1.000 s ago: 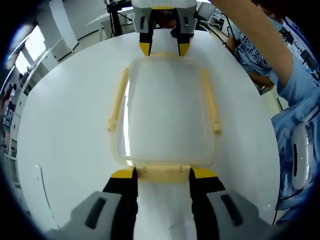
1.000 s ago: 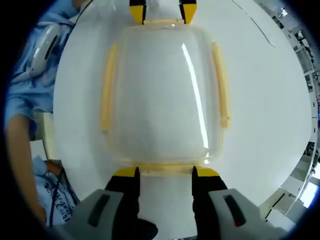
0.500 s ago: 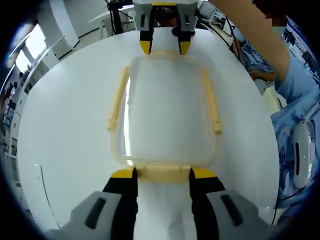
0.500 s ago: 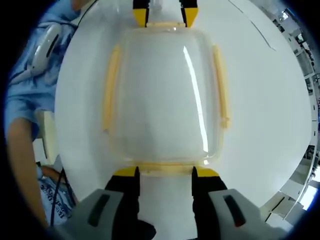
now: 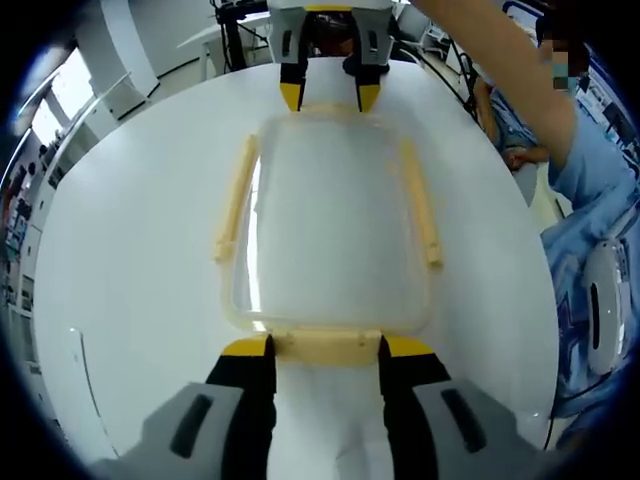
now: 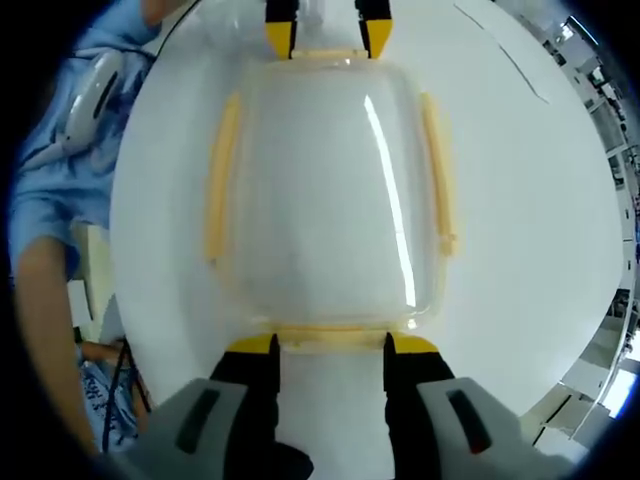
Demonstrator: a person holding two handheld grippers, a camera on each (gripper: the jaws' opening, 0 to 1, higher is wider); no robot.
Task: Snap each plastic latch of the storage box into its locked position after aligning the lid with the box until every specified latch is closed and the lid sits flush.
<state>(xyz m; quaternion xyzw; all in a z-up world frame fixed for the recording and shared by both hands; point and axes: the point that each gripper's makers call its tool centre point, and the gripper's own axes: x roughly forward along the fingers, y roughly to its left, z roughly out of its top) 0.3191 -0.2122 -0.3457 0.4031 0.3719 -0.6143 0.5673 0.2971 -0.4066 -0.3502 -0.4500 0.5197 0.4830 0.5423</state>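
Directly ahead of the left tongs sits the storage box, a clear plastic tub with its lid laid on top, resting on the round white counter. The two yellow tips of the left tongs stand spread apart, one at each end of the near short-side latch, a pale yellow bar lying between them at the box's nearest edge; whether the tips press on it cannot be told. Across the box, the right tongs reach in from the far side, their yellow tips likewise parted at the far short edge. A long yellow latch runs along the side to the left of the left tongs, and another latch along the side to their right; both look slightly splayed away from the box wall.

From the right tongs the same arrangement appears mirrored: their tips spread on either side of the near latch, the box straight ahead, and the left tongs at its far end. A person's blue sleeve lies off the counter edge to the left of the right tongs.
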